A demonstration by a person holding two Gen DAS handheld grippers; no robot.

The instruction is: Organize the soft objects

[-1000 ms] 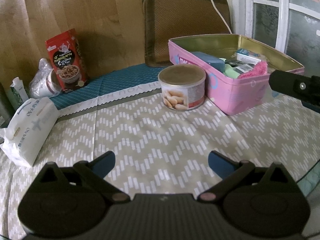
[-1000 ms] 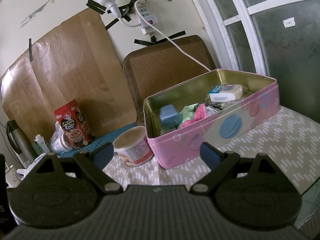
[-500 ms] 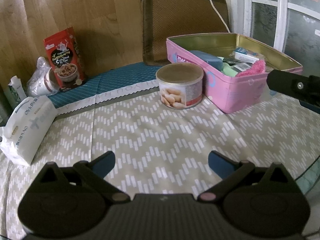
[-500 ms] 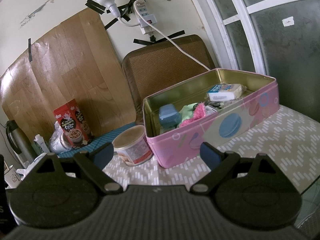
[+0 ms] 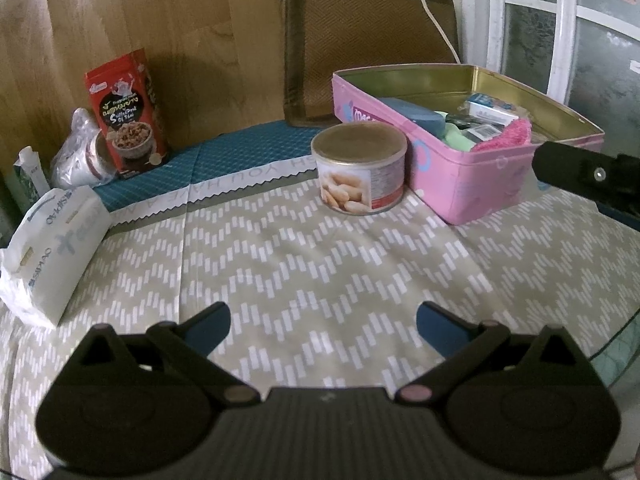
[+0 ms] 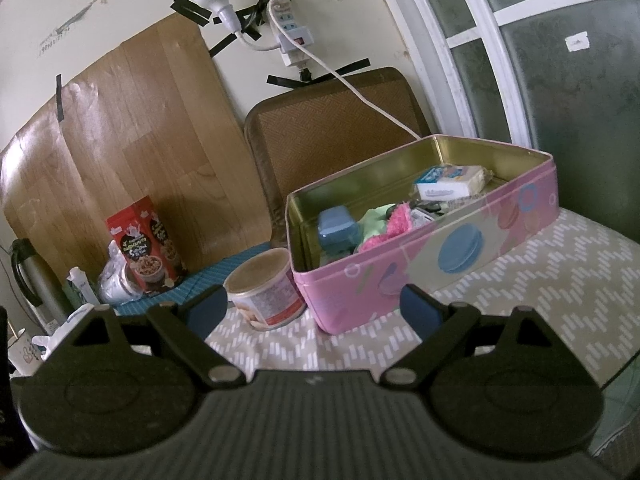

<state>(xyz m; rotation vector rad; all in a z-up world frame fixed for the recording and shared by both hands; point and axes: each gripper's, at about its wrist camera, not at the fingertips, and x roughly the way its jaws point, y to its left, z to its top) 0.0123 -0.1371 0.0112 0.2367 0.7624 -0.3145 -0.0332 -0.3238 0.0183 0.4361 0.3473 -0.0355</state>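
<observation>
Table (image 5: 320, 272): patterned cloth, bare right ahead of left gripper; nothing soft left loose between the tips.
Tin (image 6: 460, 240): pink, lid off, just ahead of right gripper and slightly above its tips; ahead-right of left gripper, well apart.
Soft things: pink fluffy cloth (image 6: 394, 226) and green cloth (image 6: 370, 220) lying inside tin, beside blue block (image 6: 336, 232) and white packet (image 6: 452, 184); touching one another, exact stacking hard to tell.
Tissue pack (image 5: 52, 252): far left of left gripper, on the cloth, untouched.
Can (image 5: 360, 172): between the two grippers' lines of sight, touching or almost touching tin's near wall.
Left gripper (image 5: 322, 326): tips spread wide, nothing held.
Right gripper (image 6: 308, 310): tips spread wide, nothing held; its black finger visible at right edge of left view, in front of tin.
Change: almost none over the last second; views drifted only slightly, scene contents unmoved, both grippers empty throughout.
Meaning: likely a pause after stowing; tissue pack perhaps the next soft item, though only a guess.
</observation>
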